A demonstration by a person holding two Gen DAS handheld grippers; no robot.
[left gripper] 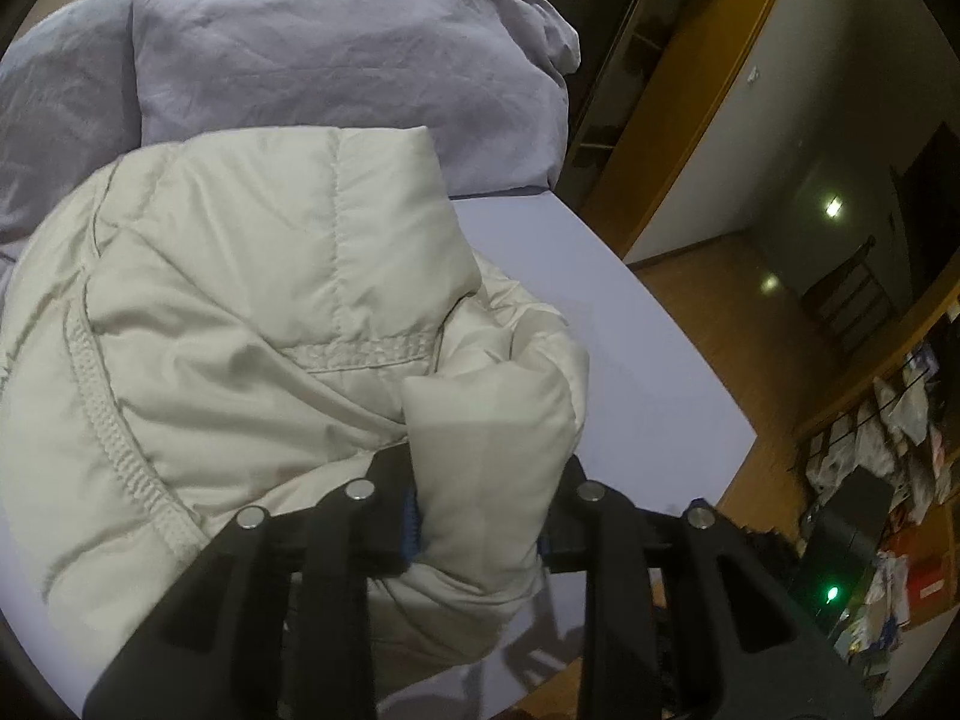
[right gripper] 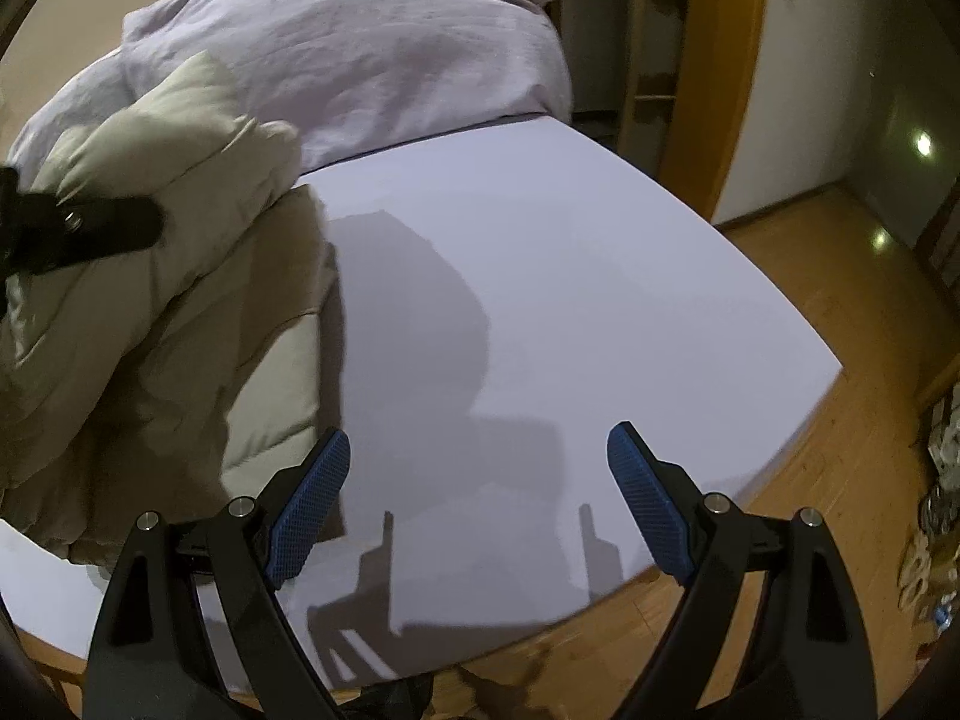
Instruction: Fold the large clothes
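Note:
A cream quilted puffer jacket (left gripper: 240,300) lies bunched on the white table (left gripper: 636,360), its collar standing up and a zip running down its left side. My left gripper (left gripper: 486,480) is shut on a thick fold of the jacket, which fills the gap between its black fingers. In the right wrist view the jacket (right gripper: 180,300) lies at the left, with a black finger of the left gripper (right gripper: 96,228) across it. My right gripper (right gripper: 480,456) hangs open over bare table (right gripper: 600,270) to the right of the jacket, with nothing between its blue pads (right gripper: 312,504).
A crumpled lilac duvet (left gripper: 336,48) is heaped at the table's far side, behind the jacket. The table's right edge drops to a wooden floor (right gripper: 810,480). A wooden door frame (right gripper: 732,60) stands beyond, and a cluttered shelf (left gripper: 888,480) lines the right wall.

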